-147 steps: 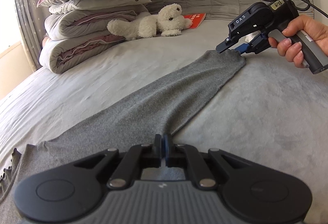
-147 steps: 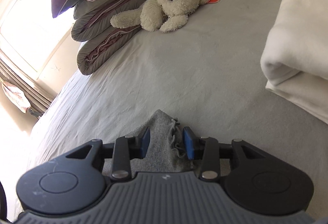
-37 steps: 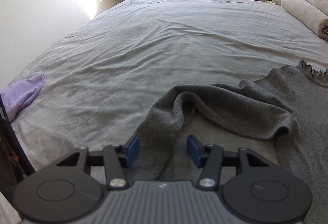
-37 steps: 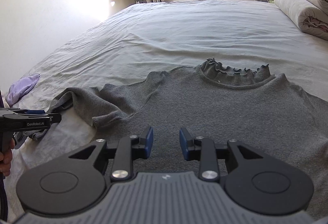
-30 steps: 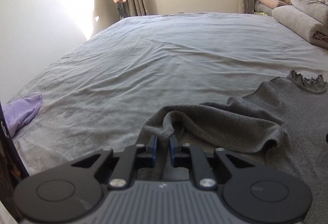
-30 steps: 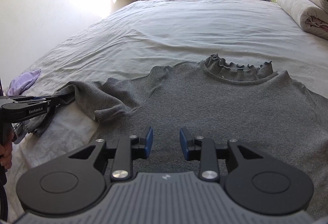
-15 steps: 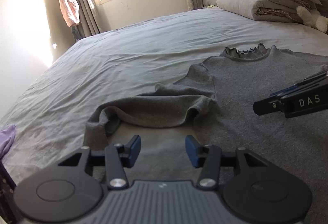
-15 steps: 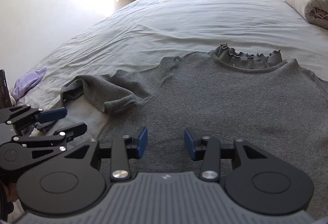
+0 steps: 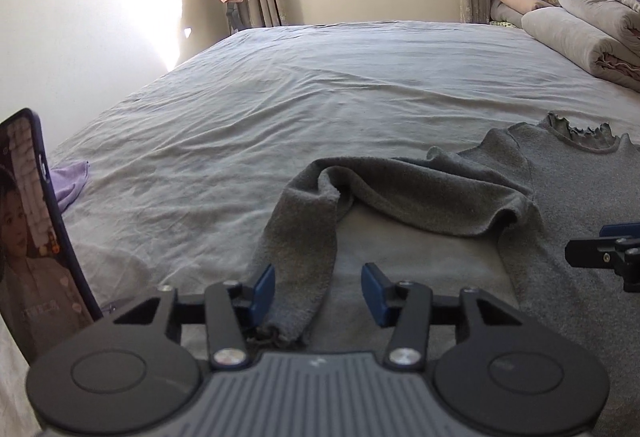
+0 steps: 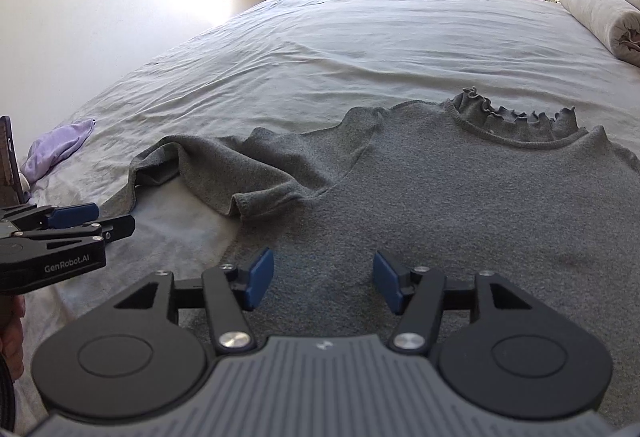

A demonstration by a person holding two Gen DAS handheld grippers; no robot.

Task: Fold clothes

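A grey knit sweater [image 10: 460,197] with a frilled collar [image 10: 516,121] lies flat on the bed. Its left sleeve [image 9: 300,237] bends in a loop, and the cuff end runs back between the jaws of my left gripper [image 9: 319,293]. Those jaws are closing; the pads still stand apart, with the sleeve close to the left pad. My right gripper [image 10: 324,283] hovers low over the sweater's body, its jaws opening with nothing between them. In the right wrist view the left gripper [image 10: 112,220] shows at the left edge, beside the sleeve [image 10: 224,169].
The grey bed sheet [image 9: 320,97] stretches to a window wall. Rolled quilts and pillows [image 9: 580,37] are stacked at the far right. A purple cloth [image 9: 70,181] lies near the bed's left edge. A phone [image 9: 36,237] stands upright close on my left.
The left jaws, nearly shut on the sleeve a second ago, stand apart now with the cuff between them. The right jaws have widened. The left gripper has shifted, bringing the phone into view.
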